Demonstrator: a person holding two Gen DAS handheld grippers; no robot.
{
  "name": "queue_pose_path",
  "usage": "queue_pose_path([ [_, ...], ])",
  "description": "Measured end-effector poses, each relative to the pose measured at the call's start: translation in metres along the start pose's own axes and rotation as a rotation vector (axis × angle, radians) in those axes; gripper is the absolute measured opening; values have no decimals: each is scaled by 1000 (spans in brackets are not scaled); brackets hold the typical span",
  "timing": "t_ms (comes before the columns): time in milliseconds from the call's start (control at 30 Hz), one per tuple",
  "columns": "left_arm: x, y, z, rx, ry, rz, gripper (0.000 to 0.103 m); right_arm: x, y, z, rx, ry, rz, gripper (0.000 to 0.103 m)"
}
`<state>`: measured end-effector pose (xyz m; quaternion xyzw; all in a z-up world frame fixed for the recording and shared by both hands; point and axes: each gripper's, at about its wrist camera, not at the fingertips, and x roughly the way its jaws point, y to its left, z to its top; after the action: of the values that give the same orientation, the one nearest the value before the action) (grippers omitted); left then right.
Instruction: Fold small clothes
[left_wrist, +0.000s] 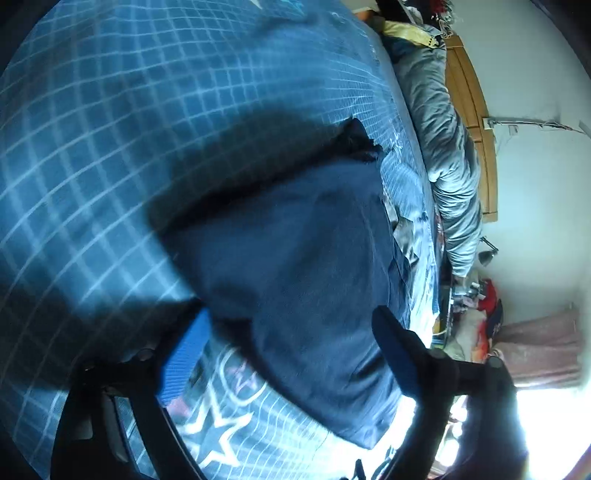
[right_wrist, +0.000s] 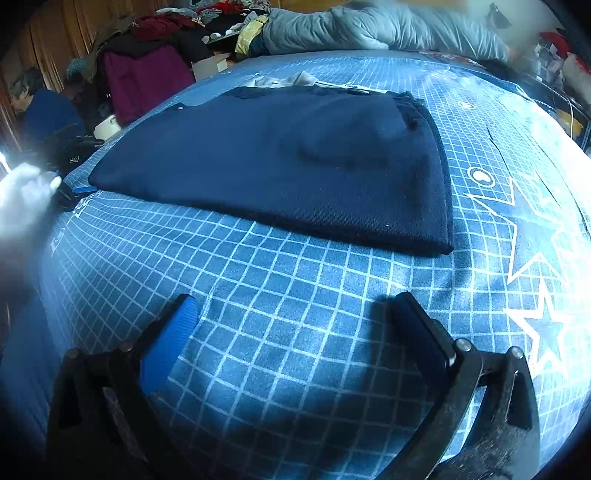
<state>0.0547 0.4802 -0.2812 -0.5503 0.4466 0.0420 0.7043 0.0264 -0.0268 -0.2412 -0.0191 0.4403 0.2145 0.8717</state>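
Note:
A navy garment lies folded flat on the blue grid-patterned bedsheet. In the right wrist view my right gripper is open over bare sheet, a short way in front of the garment's near edge, with nothing between its fingers. In the left wrist view the same navy garment fills the middle, and my left gripper is open with its fingers spread on either side of the garment's end. That left gripper's blue-padded tip also shows at the garment's left corner, with a hand behind it.
A light grey cloth lies just behind the garment. A grey duvet runs along the far side of the bed by a wooden headboard. Piled clothes sit at the back left. Star prints mark the sheet's right side.

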Motion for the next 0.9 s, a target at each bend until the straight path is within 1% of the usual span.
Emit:
queue_pose_path([
  [100, 13, -10, 6, 7, -15, 25, 102, 0, -3, 0, 6, -6, 10, 103],
  [167, 14, -9, 4, 34, -46, 25, 102, -1, -4, 0, 9, -9, 15, 103],
  [233, 17, -11, 2, 98, -83, 18, 98, -1, -5, 0, 10, -9, 18, 103],
  [267, 16, -11, -1, 129, -105, 4, 90, -1, -5, 0, 10, -9, 19, 103],
  [300, 17, -11, -4, 152, -123, -14, 70, -1, -5, 0, 10, -9, 20, 103],
  [333, 19, -8, -6, 154, -135, -35, 55, -1, -5, 0, 9, -8, 19, 103],
  [367, 21, -3, -8, 150, -137, -53, 31, 0, -4, 0, 7, -7, 17, 103],
  [400, 22, 5, -7, 144, -146, -55, 16, 0, -4, 1, 5, -5, 15, 103],
  [433, 24, 10, -7, 142, -154, -48, 10, 0, -4, 1, 3, -3, 14, 103],
  [500, 29, 17, -5, 144, -167, -64, 13, 1, -3, 1, 0, 0, 9, 103],
  [533, 30, 17, -5, 151, -178, -57, 15, 2, -3, 1, -2, 2, 6, 103],
  [633, 29, 11, -10, 184, -209, -22, 15, 3, -1, 2, -8, 6, -3, 103],
  [700, 23, 4, -12, 208, -254, 14, 14, 4, 0, 2, -12, 9, -8, 103],
  [733, 24, 4, -10, 215, -258, 23, 14, 4, 1, 2, -14, 10, -11, 103],
  [767, 23, 5, -8, 217, -257, 25, 11, 4, 1, 3, -16, 11, -12, 103],
  [800, 18, 7, -6, 223, -267, 18, 5, 4, 2, 2, -16, 11, -13, 103],
  [867, 8, 4, -4, 248, -295, -9, 5, 5, 2, 3, -16, 11, -15, 103],
  [900, 3, 5, -3, 245, -301, -40, 7, 5, 3, 2, -18, 11, -17, 103],
])
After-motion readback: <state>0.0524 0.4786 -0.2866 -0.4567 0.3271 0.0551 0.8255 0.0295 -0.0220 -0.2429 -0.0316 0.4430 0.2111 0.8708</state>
